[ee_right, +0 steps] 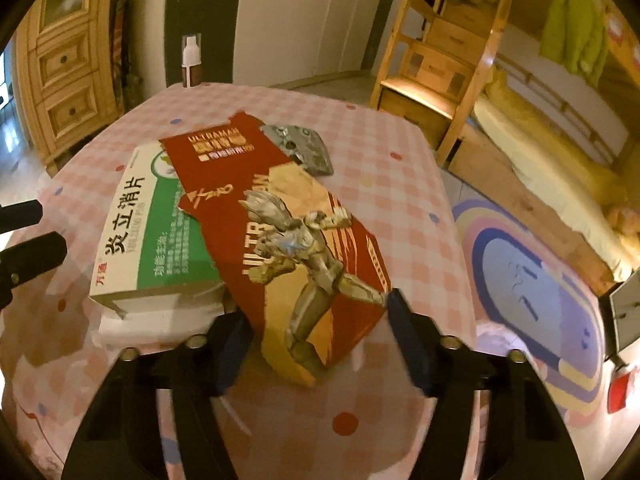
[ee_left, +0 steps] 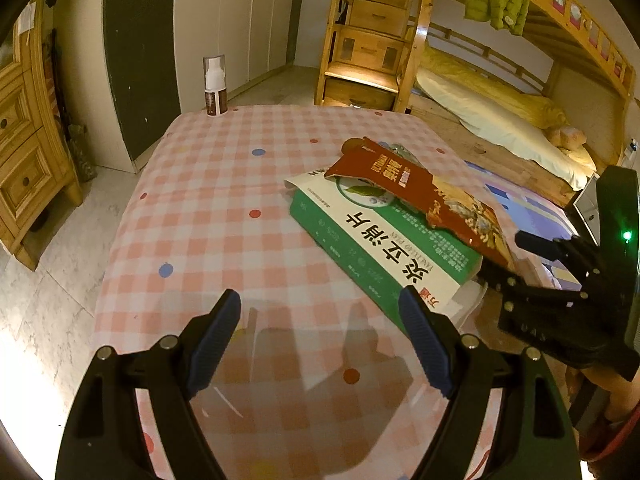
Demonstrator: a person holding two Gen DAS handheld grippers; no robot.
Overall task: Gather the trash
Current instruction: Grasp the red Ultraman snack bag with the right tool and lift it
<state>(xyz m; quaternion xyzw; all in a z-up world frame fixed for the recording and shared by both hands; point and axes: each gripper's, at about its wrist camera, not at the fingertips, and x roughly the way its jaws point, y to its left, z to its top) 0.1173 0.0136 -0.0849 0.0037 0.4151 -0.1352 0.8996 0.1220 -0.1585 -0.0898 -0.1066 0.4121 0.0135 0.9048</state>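
**A:** Status on the right gripper?

**B:** It sits at the near end of the torn red-and-tan cardboard packaging with a silver armoured figure printed on it. The packaging's near end lies between the two blue-padded fingers. The right pad is at its right corner, the left pad is by its left edge. Can't tell whether the pads actually press on it.

**A:** Where does the packaging lie?

**B:** On the pink-and-white checked tablecloth with coloured dots, with its far part propped over a green-and-white medicine carton with black Chinese lettering. A crumpled silver foil wrapper lies just beyond, touching or tucked under the packaging's far edge.

**A:** Left gripper?

**B:** Spread wide, nothing between the pads, over bare cloth. The green carton's near corner is just beside its right finger. The red packaging is farther right, with the right gripper at its end.

**A:** Anything else on the table?

**B:** A white-and-brown pump bottle with a clear cap, upright at the far left corner, well apart from the trash.
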